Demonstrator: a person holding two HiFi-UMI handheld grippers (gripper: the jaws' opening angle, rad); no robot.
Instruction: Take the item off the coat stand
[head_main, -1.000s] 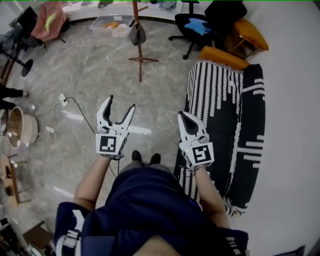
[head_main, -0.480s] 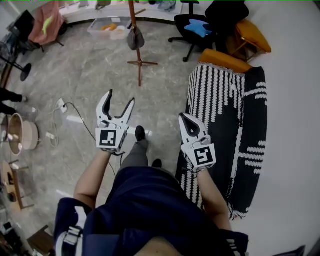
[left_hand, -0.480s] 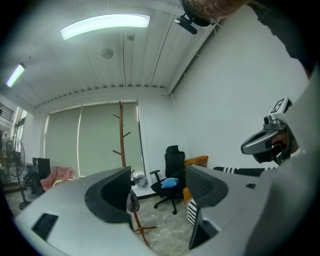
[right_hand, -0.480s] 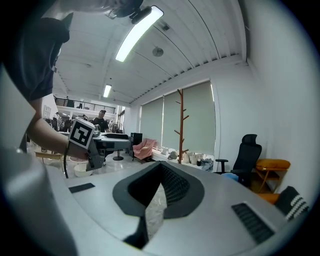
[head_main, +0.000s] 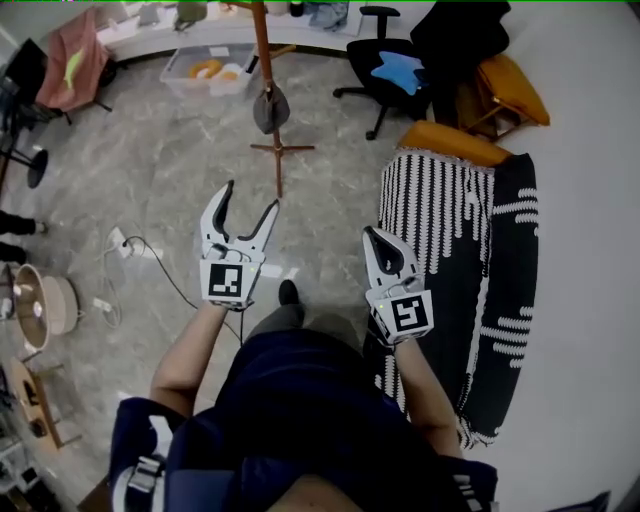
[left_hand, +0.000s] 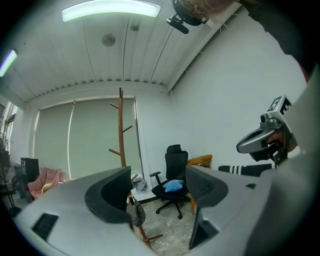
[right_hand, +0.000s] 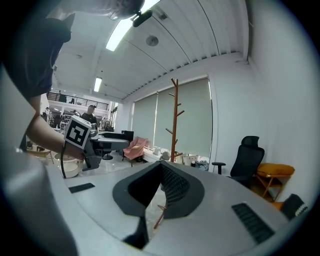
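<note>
Marble floor (head_main: 170, 180), top-cropped coat stand (head_main: 262, 50) with grey bag (head_main: 270, 110) at 12 o'clock; left gripper (head_main: 250, 198) jaws apart, right gripper (head_main: 372, 234) jaws together.

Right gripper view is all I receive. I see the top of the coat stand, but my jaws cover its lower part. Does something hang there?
Observer: Yes. In the head view a grey bag hangs low on the stand.
Operator: Is the left gripper ready to take it?
Observer: Its own view shows the left gripper with jaws wide apart and nothing held; the bag shows far off through the gap.
Operator: Is it close to the bag?
Observer: No. In the head view, bare floor lies between the left gripper and the foot of the stand.
</note>
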